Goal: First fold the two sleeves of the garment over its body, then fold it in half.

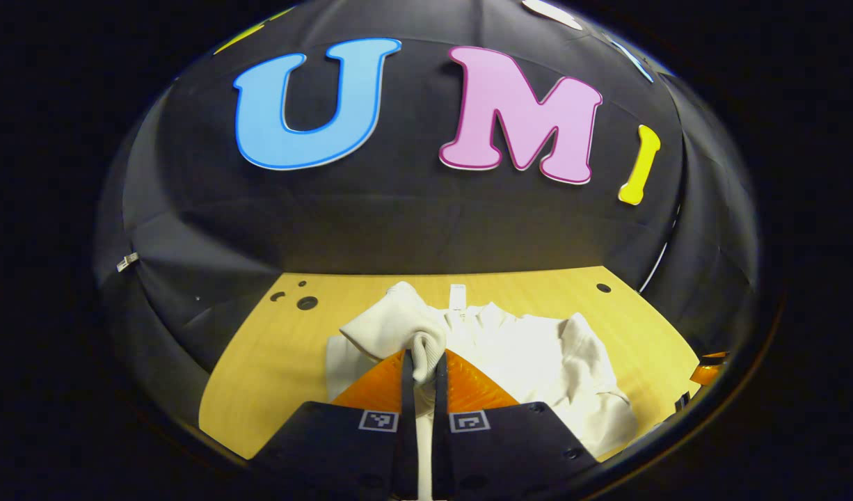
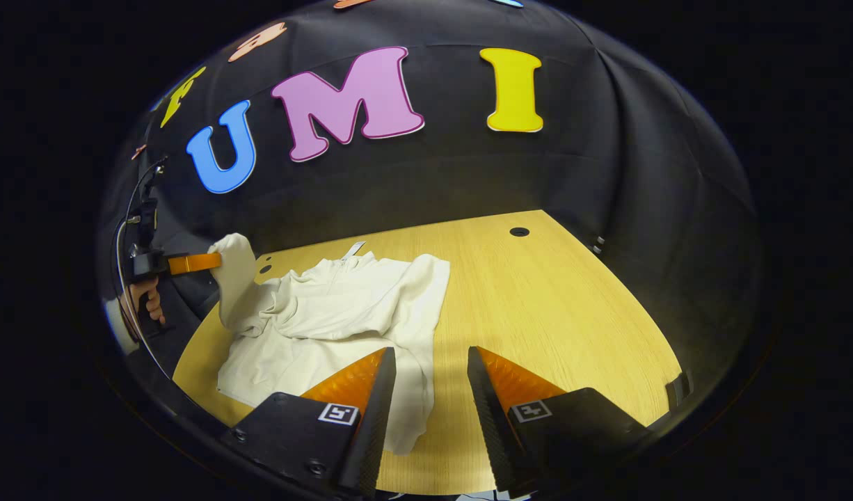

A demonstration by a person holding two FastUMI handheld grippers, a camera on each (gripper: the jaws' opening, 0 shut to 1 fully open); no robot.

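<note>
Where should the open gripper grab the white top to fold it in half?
Probably the hem edge of the white top nearest the right gripper, coming in low along the wooden table. That edge lies flat and loose there, while the left gripper has its jaws closed on a lifted sleeve.

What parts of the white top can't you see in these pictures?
- Sleeve cuff, left gripper view: its tip is pinched inside the left tongs, so its end is hidden.
- Near hem of the garment, right gripper view: partly covered by a finger of the open right tongs.
- Neck tag, left gripper view: too small to read.
- Underside against the table: hidden by the cloth itself.
</note>
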